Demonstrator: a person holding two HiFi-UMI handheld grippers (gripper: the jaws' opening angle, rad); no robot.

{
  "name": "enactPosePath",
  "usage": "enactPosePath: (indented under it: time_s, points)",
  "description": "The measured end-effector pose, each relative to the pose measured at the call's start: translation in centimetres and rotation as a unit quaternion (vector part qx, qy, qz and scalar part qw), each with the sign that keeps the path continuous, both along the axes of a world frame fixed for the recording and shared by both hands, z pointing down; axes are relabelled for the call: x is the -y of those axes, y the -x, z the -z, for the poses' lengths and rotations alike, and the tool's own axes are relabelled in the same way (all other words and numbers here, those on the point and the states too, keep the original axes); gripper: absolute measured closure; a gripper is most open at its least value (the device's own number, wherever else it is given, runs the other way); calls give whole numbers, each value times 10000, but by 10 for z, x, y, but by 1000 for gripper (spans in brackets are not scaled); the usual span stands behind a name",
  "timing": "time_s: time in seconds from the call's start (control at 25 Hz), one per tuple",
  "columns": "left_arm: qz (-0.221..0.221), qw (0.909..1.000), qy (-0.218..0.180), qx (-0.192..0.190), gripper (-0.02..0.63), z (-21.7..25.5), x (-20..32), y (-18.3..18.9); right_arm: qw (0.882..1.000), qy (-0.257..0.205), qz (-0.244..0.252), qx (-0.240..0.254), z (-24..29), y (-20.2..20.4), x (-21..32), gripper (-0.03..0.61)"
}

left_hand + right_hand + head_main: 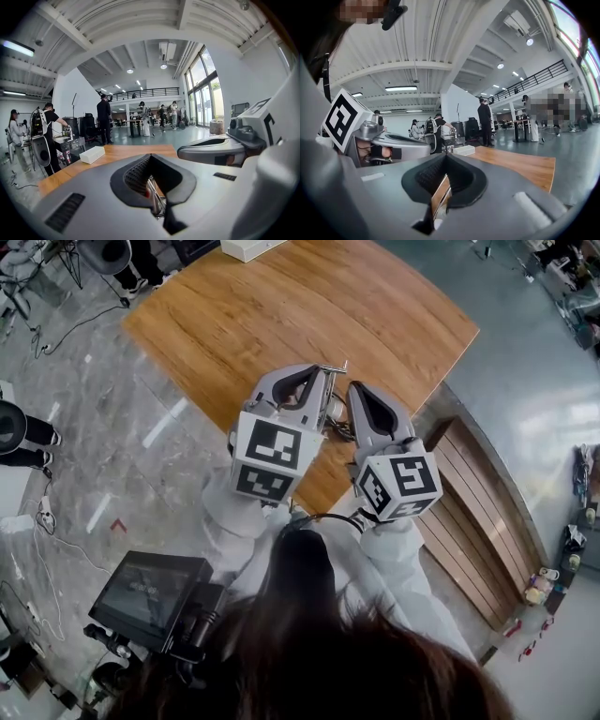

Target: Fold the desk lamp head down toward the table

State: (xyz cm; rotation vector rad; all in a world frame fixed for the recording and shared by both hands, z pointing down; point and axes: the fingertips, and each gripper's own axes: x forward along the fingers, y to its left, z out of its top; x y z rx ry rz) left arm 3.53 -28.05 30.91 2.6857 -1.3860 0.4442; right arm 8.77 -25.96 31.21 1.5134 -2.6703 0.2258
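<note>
Little of the desk lamp shows. A thin metal rod [334, 367] pokes out at the tip of my left gripper [314, 373], and more metal parts [337, 420] sit between the two grippers over the wooden table [309, 306]. In the left gripper view the jaws [150, 157] stand shut, with silver rods and a red bit [153, 197] visible below the gap. My right gripper [358, 390] is alongside, close to the left one. Its jaws [446, 157] are shut too, and through the gap I see only table wood and something white. The lamp head is hidden.
A white box [248, 247] lies at the table's far end. A screen on a stand [150, 592] is on the floor at lower left. A slatted wooden bench [478, 512] runs along the table's right. People stand by equipment [47, 140] beyond the table.
</note>
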Motion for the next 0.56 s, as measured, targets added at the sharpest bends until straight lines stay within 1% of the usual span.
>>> enactPosePath:
  time_s: [0.28,0.56]
  points:
    - [29,9999,-10,-101,613,6,-1,5,10000,-18,24,4,6,4,-1,578]
    - [63,9999,3,-115,613,4,0,2,10000,16,54,-2,3,2,-1,578]
